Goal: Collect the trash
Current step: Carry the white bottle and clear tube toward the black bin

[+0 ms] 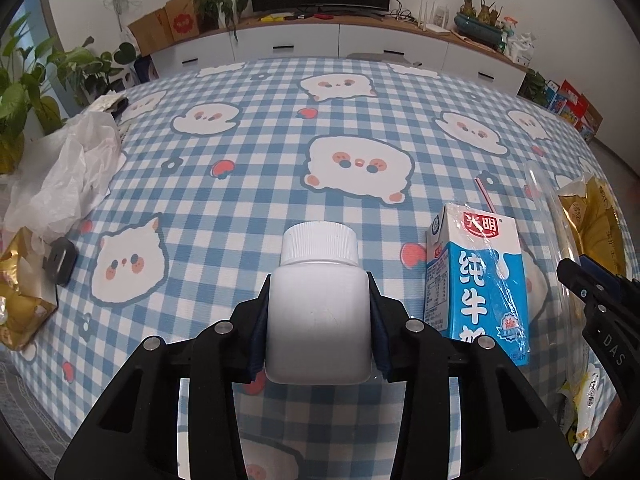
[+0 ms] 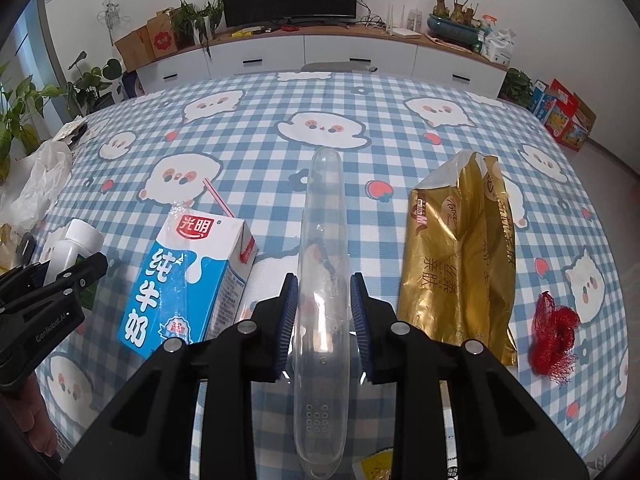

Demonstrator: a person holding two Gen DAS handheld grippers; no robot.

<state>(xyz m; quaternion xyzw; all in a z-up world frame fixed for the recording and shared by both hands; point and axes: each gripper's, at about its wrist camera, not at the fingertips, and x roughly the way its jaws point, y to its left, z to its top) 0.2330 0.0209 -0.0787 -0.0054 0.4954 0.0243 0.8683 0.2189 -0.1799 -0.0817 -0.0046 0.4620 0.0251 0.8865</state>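
While raised over blue-checked cartoon tablecloth (image 1: 248, 92): left gripper (image 1: 319, 320) clenched on white plastic screw-cap bottle (image 1: 319, 308), right gripper (image 2: 324, 320) clamped on clear plastic tray rim (image 2: 322, 264), edge-on, possibly a clamshell lid. Blue-white milk carton with straw (image 2: 188, 280) standing between them, gold foil packet (image 2: 460, 264) and red mesh net (image 2: 554, 332) to the right on cloth

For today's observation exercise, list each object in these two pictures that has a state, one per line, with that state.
White plastic bottle: cap on, clamped in left gripper.
Clear plastic tray: on edge, clamped in right gripper.
Blue-and-white milk carton: upright, straw in top.
Gold foil bag: torn open, lying flat.
Red mesh net: bunched up.
White plastic bag: crumpled.
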